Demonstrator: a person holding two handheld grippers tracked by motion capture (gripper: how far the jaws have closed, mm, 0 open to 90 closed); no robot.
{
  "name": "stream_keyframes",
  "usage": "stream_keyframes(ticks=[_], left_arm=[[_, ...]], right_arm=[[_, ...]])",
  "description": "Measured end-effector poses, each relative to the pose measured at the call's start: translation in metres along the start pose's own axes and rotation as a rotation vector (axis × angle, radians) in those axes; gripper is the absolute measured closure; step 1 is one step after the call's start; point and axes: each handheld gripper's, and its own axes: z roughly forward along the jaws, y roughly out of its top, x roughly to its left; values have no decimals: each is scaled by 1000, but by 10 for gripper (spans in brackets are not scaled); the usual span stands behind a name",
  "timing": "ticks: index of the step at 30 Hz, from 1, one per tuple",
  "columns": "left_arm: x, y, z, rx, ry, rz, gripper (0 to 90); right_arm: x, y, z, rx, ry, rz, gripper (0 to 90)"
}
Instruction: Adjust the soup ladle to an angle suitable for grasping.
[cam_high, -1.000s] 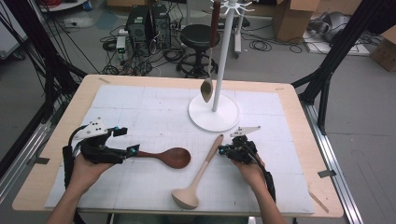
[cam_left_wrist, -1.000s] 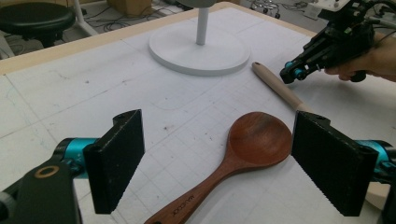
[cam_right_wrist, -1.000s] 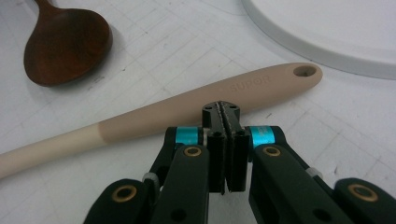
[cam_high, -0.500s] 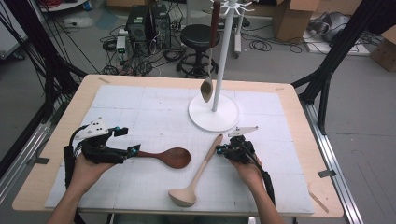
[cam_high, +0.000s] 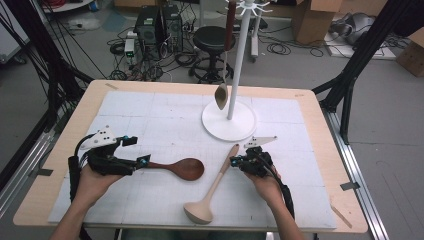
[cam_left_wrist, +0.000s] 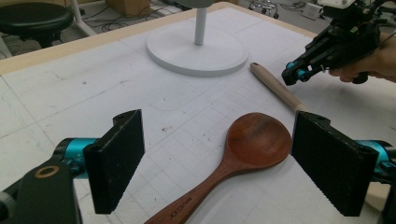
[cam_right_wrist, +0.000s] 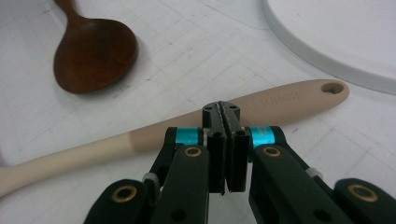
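Spoons: one already hangs on the rack (cam_high: 239, 55); the brown spoon (cam_high: 186, 168) lies between the left gripper (cam_left_wrist: 224, 175)'s wide jaws, ungripped; the beige ladle (cam_high: 216, 186) lies beside the closed, empty right gripper (cam_right_wrist: 227, 122).

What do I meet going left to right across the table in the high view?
left gripper → dark wooden spoon → beige ladle → right gripper
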Motion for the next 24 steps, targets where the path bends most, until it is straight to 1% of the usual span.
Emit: stream_keyframes(ticks=[3,9,11,18,23,24], left_arm=[[0,0,0,0,-1,2,184],[-1,0,0,3,-2,3,184],[-1,0,1,2,-1,1,184],[-1,0,0,3,-1,3,184],[-1,0,0,2,-2,2,184],[-1,0,0,2,-2,4,184]], right_arm=[[5,1,0,-1,17,-10,896],[21,4,3,-7,62,-51,896],[27,4,7,-2,82,-60,896],[44,5,20,31,123,-102,892],[51,6,28,49,133,-125,893],[53,7,29,57,138,-124,893]])
